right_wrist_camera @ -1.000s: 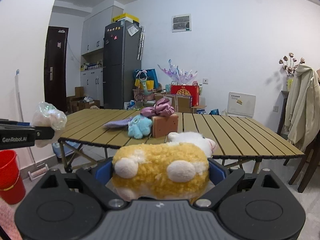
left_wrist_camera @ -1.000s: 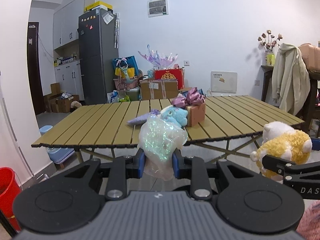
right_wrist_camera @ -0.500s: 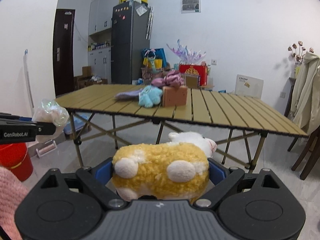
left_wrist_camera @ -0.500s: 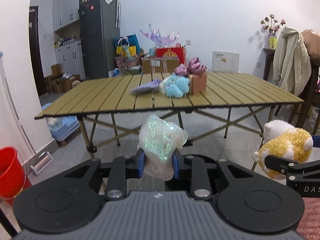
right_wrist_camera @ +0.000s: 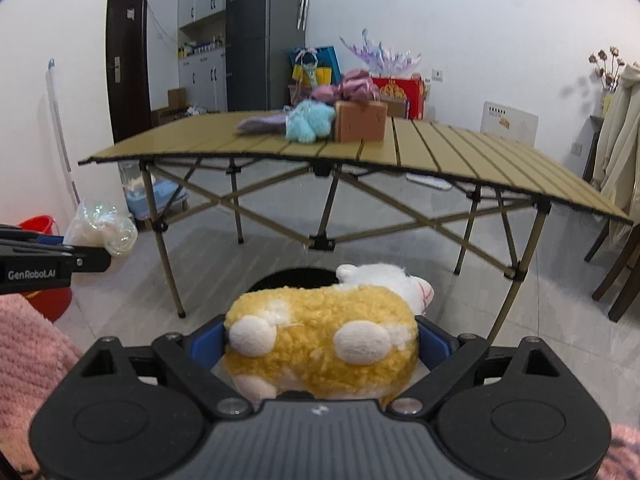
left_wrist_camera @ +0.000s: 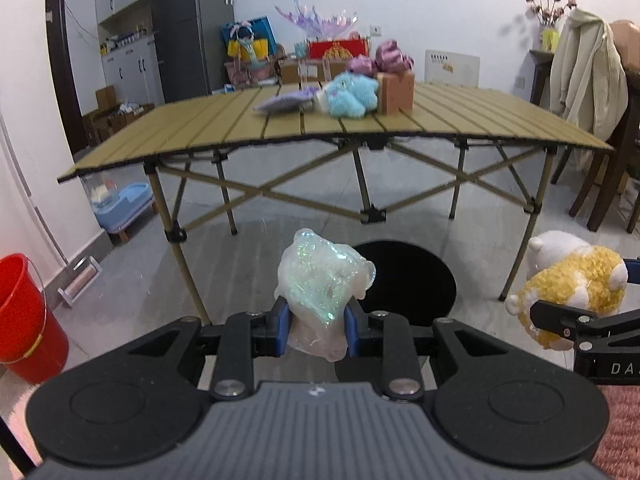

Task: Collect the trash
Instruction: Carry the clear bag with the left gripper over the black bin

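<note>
Two grippers are shown, each clamped on one item.

Left wrist view: the left gripper [left_wrist_camera: 316, 330] is closed on a crumpled iridescent plastic wrapper [left_wrist_camera: 322, 280]. Its long axis runs upright, with the bulk above the blue pads [left_wrist_camera: 282, 328] and a tail hanging below. A black round bin opening [left_wrist_camera: 416, 280] is seen on the floor just behind it, in front of the slatted folding table [left_wrist_camera: 440, 128].

Right wrist view: the right gripper [right_wrist_camera: 320, 350] is spread wide and clamped on a yellow-and-white plush toy [right_wrist_camera: 320, 344]. Its long axis lies across the jaws, with the white head pointing right and away from the camera.
</note>
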Action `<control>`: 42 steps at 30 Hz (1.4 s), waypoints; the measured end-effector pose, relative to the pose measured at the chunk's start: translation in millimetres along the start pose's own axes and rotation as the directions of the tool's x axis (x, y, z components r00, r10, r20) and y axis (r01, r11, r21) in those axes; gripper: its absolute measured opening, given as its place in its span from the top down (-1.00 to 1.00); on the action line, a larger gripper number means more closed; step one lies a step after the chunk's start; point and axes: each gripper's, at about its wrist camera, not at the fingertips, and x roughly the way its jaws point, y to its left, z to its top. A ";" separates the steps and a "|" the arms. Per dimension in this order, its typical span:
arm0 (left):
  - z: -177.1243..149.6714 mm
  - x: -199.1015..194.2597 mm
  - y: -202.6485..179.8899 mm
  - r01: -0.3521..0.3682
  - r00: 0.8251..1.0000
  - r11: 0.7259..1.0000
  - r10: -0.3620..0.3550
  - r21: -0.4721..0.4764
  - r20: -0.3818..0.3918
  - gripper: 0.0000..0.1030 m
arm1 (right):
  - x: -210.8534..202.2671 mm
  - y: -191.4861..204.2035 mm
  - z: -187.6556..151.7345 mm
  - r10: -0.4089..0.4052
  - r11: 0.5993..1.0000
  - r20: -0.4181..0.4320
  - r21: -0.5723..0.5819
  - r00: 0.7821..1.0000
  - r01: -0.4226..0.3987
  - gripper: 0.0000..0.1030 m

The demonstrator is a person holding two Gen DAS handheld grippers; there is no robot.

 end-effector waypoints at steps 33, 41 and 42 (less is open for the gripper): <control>-32.3 77.4 10.0 -0.075 0.950 0.996 0.055 -0.054 -0.307 0.47 | 60.4 -23.2 -31.4 -0.046 0.995 -0.208 0.077 0.977 0.063 -0.83; -30.6 90.0 10.4 -0.099 0.939 0.994 0.077 -0.049 -0.335 0.47 | 75.4 -33.0 -26.5 -0.058 0.992 -0.210 0.095 0.976 0.080 -0.83; -30.4 91.9 10.1 -0.102 0.938 0.994 0.080 -0.047 -0.339 0.47 | 77.6 -34.6 -25.9 -0.060 0.992 -0.212 0.095 0.975 0.082 -0.83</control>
